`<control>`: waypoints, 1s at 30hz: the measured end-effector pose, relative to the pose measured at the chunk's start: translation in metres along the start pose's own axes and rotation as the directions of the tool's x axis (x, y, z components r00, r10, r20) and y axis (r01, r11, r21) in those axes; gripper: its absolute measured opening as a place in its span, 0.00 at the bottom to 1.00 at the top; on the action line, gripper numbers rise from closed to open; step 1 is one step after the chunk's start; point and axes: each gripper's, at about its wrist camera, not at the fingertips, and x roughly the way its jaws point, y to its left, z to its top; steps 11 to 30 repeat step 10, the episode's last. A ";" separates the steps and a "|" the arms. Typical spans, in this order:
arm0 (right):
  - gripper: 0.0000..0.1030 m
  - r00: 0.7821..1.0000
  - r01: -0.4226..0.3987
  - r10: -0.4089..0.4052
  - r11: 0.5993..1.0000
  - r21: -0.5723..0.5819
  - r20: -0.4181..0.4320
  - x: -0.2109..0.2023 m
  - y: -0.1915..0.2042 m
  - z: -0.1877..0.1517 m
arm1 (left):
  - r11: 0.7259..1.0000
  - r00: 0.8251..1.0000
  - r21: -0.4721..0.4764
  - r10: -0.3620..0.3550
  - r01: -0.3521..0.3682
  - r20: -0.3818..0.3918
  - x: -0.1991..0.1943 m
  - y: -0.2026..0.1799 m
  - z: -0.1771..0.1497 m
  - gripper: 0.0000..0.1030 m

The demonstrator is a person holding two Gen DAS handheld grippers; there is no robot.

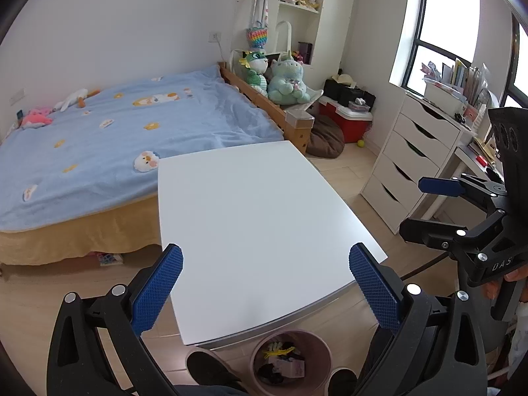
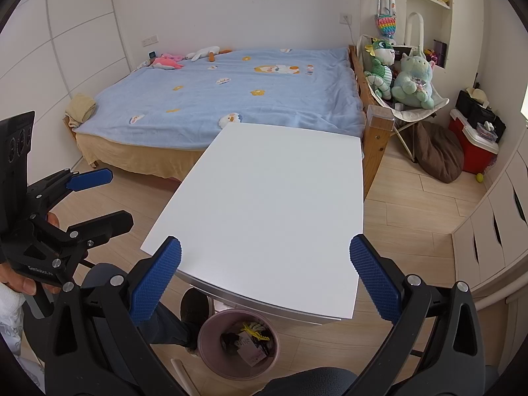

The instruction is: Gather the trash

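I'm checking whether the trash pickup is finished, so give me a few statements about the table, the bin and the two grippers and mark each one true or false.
1. The white rectangular table top has no trash lying on it. True.
2. The round pink waste bin is empty. False: it holds scraps, among them a yellow piece and a pale printed wrapper.
3. The left gripper holds nothing between its blue ridged fingers. True.
4. The right gripper is shut on a wrapper. False: it is open and holds nothing.
5. The bin stands on the blue bedspread. False: it stands on the wood floor at the table's near edge.
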 end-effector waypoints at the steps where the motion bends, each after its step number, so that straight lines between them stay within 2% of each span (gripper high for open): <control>1: 0.97 1.000 0.000 0.000 1.000 0.000 0.000 0.000 0.000 0.000 | 1.000 1.000 0.005 0.003 -0.003 -0.002 0.000 -0.001 0.000 0.94; 8: 0.97 1.000 -0.001 0.001 1.000 0.000 0.000 0.000 0.000 0.001 | 1.000 1.000 0.015 0.027 -0.027 -0.013 0.003 -0.002 0.000 0.94; 30: 0.97 1.000 0.001 -0.001 1.000 0.000 0.000 0.000 0.001 0.002 | 1.000 1.000 0.014 0.027 -0.027 -0.012 0.003 -0.001 0.001 0.94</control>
